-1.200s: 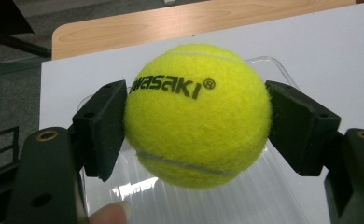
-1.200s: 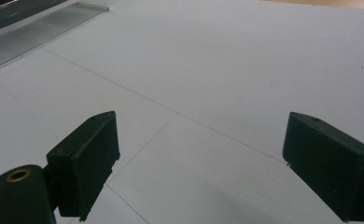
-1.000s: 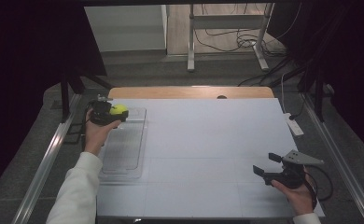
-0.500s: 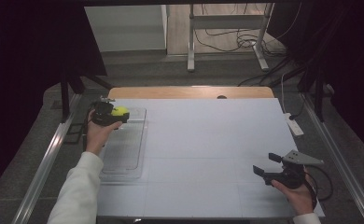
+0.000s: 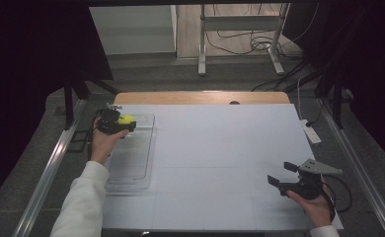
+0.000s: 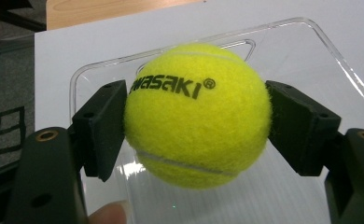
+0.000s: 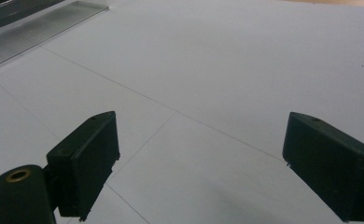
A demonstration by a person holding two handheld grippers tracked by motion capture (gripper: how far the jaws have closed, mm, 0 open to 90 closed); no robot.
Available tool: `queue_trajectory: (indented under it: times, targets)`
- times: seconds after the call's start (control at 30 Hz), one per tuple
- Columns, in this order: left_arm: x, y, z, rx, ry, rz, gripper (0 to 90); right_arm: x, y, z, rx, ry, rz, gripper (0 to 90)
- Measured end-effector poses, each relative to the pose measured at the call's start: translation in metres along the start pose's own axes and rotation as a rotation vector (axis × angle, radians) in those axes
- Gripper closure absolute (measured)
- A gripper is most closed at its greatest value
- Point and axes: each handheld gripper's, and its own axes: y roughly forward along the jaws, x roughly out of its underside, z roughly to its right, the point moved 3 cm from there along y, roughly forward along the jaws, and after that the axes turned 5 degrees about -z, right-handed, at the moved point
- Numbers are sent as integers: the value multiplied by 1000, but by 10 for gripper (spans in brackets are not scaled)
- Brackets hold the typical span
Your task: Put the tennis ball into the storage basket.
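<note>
The left gripper (image 6: 196,116) grips a yellow tennis ball (image 6: 198,114), one black pad on each side at about the ball's middle, and the ball hangs clear of what lies under it. Directly below and beyond the jaws sits a clear plastic tray (image 6: 329,44), its rounded far rim showing past the ball. From the high view the left gripper (image 5: 126,122) is over the far end of the tray (image 5: 143,173), so the step in hand looks like setting the ball down inside it.

To do that well, I would lower the ball straight down until its underside touches the tray floor before the jaws part; a ball let go from above will bounce or roll, and the smooth plastic gives it little to stop on. Keeping it away from the rim ahead of the jaws, nearer the tray's middle, leaves room if it drifts. The jaws should open slowly and evenly so that neither pad nudges the felt sideways, then lift away straight up.

The right gripper (image 7: 201,158) rests low over the bare white table (image 7: 245,70) on the near right, well apart from the tray, its jaws spread wide with nothing between them. It need not move.
</note>
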Motion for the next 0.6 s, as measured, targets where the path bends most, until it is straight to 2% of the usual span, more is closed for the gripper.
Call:
queue_trajectory:
  times: [0.6]
  targets:
    - [3,9,3,-14,17,-32,258,1,0,1,1,2,-2,111]
